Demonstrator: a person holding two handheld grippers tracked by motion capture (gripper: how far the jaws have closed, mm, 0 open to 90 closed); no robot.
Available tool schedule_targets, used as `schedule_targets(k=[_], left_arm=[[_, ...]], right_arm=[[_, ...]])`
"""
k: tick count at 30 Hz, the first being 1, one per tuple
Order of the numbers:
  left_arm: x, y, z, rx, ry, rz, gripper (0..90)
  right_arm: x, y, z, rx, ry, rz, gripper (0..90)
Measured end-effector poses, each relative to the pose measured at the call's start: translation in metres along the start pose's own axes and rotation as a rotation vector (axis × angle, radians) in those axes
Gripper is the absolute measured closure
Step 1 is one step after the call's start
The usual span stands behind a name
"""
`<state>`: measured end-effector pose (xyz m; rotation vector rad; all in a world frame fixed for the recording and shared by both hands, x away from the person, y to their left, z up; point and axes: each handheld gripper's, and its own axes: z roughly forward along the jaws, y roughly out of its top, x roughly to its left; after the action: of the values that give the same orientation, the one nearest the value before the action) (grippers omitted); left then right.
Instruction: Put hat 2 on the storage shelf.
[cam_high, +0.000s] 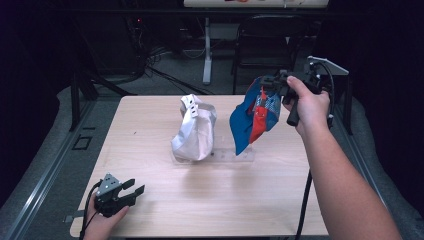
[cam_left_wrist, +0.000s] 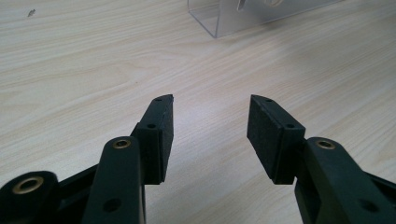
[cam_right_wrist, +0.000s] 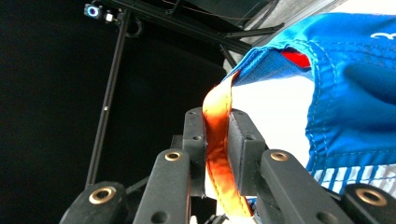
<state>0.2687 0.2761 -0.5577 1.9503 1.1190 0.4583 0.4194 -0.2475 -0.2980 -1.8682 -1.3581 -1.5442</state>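
High view: 2 caps, right tool (cam_high: 270, 82) pinching blue cap (cam_high: 252, 117), white cap (cam_high: 195, 129) standing, left tool (cam_high: 134, 189) spread.

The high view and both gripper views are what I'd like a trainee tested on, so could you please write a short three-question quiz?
1. True or false: the right gripper is shut on the blue cap's orange strap.
2. Which cap rests on the clear stand? A) blue cap B) white cap C) neither
3. Fill in: the left gripper's fingers are ____ above the table.

Key
1. True: the strap is pinched between the fingers, and the cap hangs in the air.
2. B.
3. Open, with nothing between them.
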Motion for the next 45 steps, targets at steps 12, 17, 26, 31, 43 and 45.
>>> schedule_targets(k=[12, 17, 26, 31, 43, 45], left_arm=[[0.0, 0.0, 0.0, 0.002, 0.0, 0.003, 51.5], [0.0, 0.0, 0.001, -0.009, -0.001, 0.002, 51.5], [0.0, 0.0, 0.001, -0.007, 0.001, 0.003, 51.5], [0.0, 0.0, 0.001, -0.007, -0.001, 0.004, 51.5], [0.0, 0.0, 0.002, -0.003, 0.002, 0.006, 51.4], [0.0, 0.0, 0.002, -0.003, 0.002, 0.006, 51.3]], right_arm=[[-0.018, 0.0, 0.015, -0.008, -0.038, 0.037, 78.3], [-0.024, -0.002, 0.02, 0.001, -0.037, 0.045, 78.2], [-0.035, -0.009, 0.03, 0.042, -0.047, 0.046, 78.1], [-0.044, -0.013, 0.035, 0.059, -0.062, 0.053, 78.0], [-0.064, -0.024, 0.038, 0.086, -0.075, 0.058, 77.6], [-0.065, -0.024, 0.038, 0.089, -0.077, 0.058, 77.5]])
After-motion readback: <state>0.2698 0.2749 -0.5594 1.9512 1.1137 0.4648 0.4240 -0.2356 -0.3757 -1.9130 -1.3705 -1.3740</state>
